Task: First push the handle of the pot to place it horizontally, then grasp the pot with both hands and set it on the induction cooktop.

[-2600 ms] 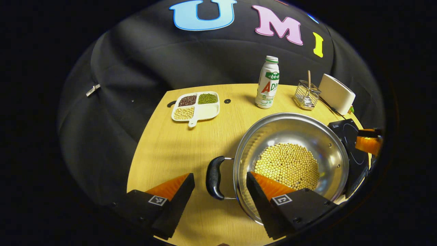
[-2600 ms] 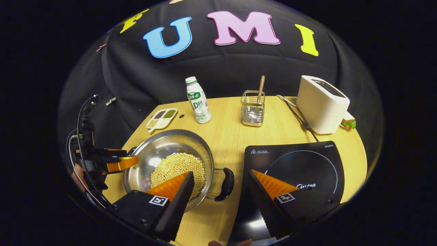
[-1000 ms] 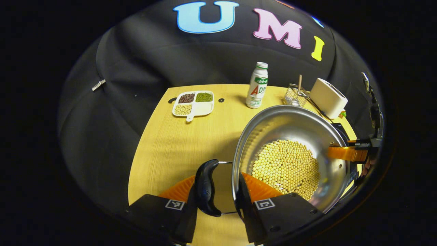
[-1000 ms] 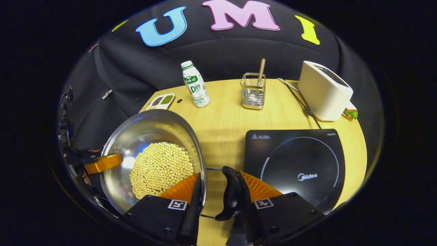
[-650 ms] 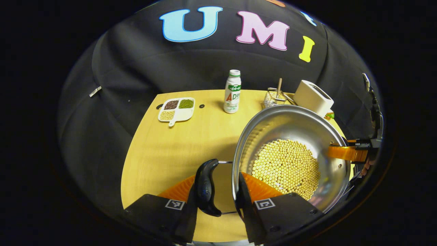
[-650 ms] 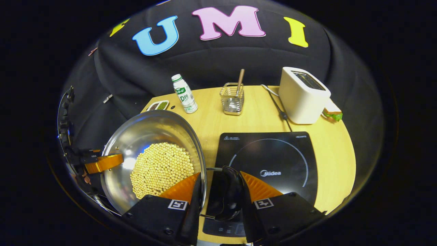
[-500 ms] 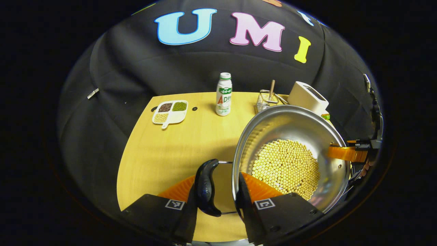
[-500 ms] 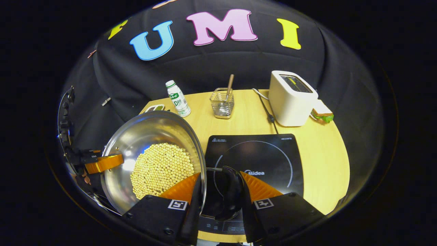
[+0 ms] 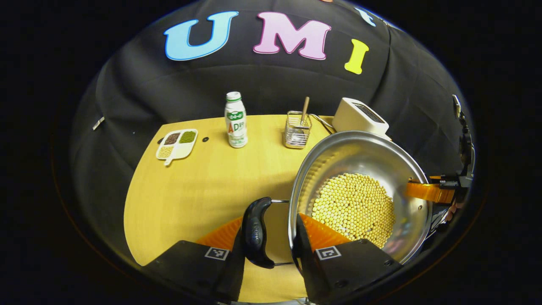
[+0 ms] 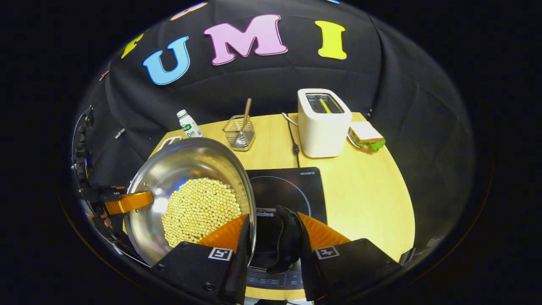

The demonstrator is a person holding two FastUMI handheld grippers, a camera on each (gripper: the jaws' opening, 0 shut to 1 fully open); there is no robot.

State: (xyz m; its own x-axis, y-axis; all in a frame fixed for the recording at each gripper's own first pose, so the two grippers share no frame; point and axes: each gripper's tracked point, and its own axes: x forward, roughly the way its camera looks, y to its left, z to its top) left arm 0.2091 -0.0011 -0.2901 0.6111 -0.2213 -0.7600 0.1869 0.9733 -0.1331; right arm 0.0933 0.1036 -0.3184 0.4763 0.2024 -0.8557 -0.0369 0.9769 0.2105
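Note:
A steel pot holding yellow soybeans hangs in the air between both grippers. My left gripper is shut across the pot's black left handle and the wall beside it, one finger inside the rim. My right gripper is shut the same way on the right handle; it also appears far right as the right gripper. The left gripper shows at the pot's far side. The black induction cooktop lies under the pot's right side and handle.
A white toaster with its cord and a sandwich stand behind the cooktop. A wire holder with a wooden stick, a drink bottle and a divided dish of beans sit along the wooden table's back edge.
Both grippers went from open around the handles to shut on them. The pot rose off the table and travelled right, so the cooktop now lies beneath its right side.

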